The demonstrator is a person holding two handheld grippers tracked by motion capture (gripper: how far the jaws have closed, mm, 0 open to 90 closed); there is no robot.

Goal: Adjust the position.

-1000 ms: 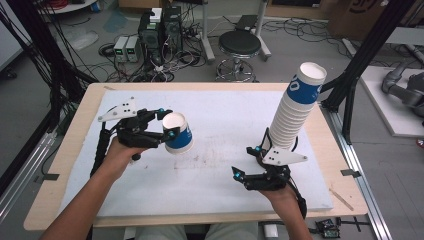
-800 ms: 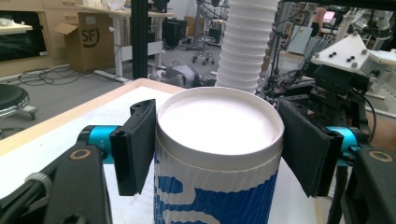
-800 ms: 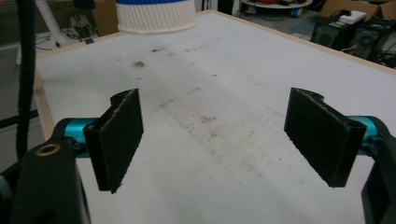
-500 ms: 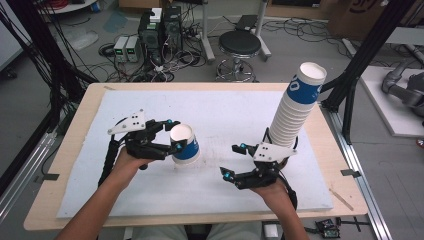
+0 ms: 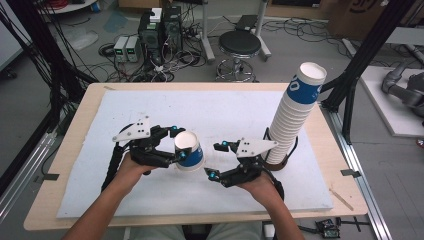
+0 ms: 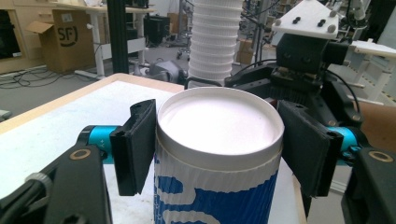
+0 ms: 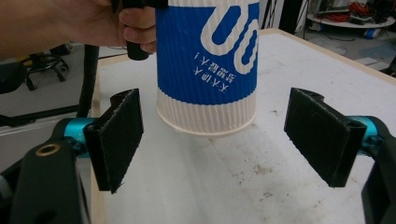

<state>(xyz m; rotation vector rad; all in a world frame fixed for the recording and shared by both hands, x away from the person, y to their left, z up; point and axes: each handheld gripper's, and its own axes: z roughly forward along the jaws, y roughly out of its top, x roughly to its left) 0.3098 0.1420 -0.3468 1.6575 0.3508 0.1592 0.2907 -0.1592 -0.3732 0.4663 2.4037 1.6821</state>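
A blue-and-white ribbed paper cup [image 5: 192, 156] is held upside down near the middle of the white mat [image 5: 235, 112], its white base facing up and its wide rim low over the mat. My left gripper [image 5: 180, 144] is shut on it, and in the left gripper view both black pads [image 6: 137, 144] press on the sides of the cup [image 6: 219, 116]. Just right of it, my right gripper [image 5: 216, 161] stands open and points at the cup [image 7: 205, 60], with only bare mat between its pads [image 7: 116, 140]. I cannot tell whether the rim touches the mat.
A tall leaning stack of matching cups [image 5: 295, 120] stands at the mat's right side, behind my right gripper; its lower part is the cup stack [image 6: 214, 42] in the left gripper view. The wooden table edge [image 5: 65, 145] frames the mat. A stool [image 5: 240, 45] and electronics sit on the floor beyond.
My left gripper has carried the cup right and lower, toward the table's middle. My right gripper has moved left from beside the stack toward the cup, jaws still apart.
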